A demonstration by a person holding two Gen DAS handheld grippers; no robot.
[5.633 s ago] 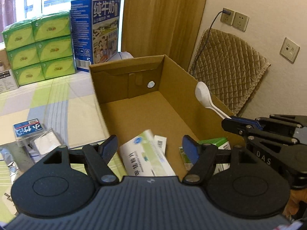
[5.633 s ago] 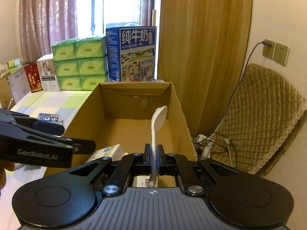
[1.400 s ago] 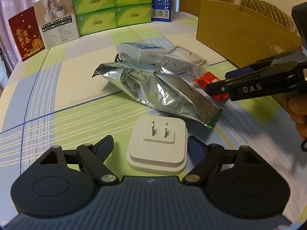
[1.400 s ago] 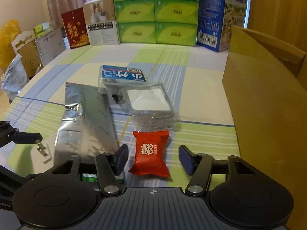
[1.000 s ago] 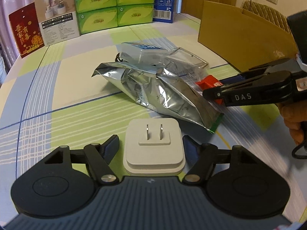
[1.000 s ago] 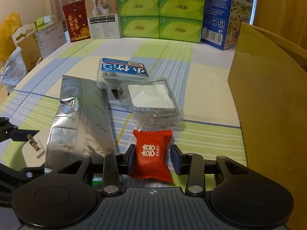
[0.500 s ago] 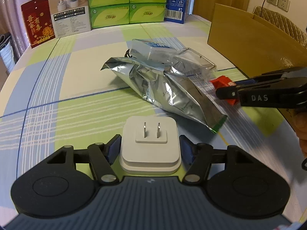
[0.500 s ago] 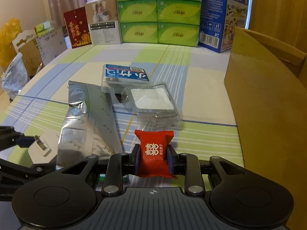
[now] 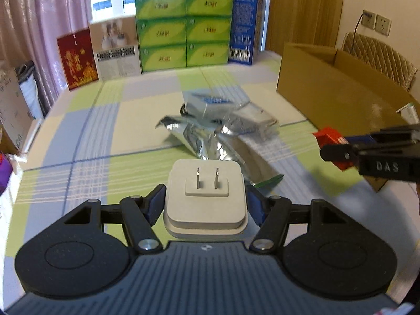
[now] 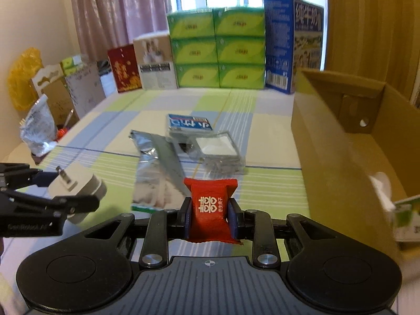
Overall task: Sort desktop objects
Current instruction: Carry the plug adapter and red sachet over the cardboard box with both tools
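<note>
Left gripper [image 9: 204,206] jaws pinch a white plug adapter [image 9: 205,199], squarish with rounded corners, two metal prongs facing forward, held above the tabletop [image 9: 105,136]. Right gripper [image 10: 207,216] jaws squeeze a red candy packet [image 10: 210,208] with white characters, crimped edges sticking out front and back.

Each matte black plastic gripper [image 9: 206,204] [image 10: 207,214] has a ribbed grey-black top deck with a small white crosshair mark, two round side discs, silver pivot screws and blue-padded fingers [image 9: 156,203]. White lettering reads "DAS" on one side, "GenRobot.AI" on the other.
</note>
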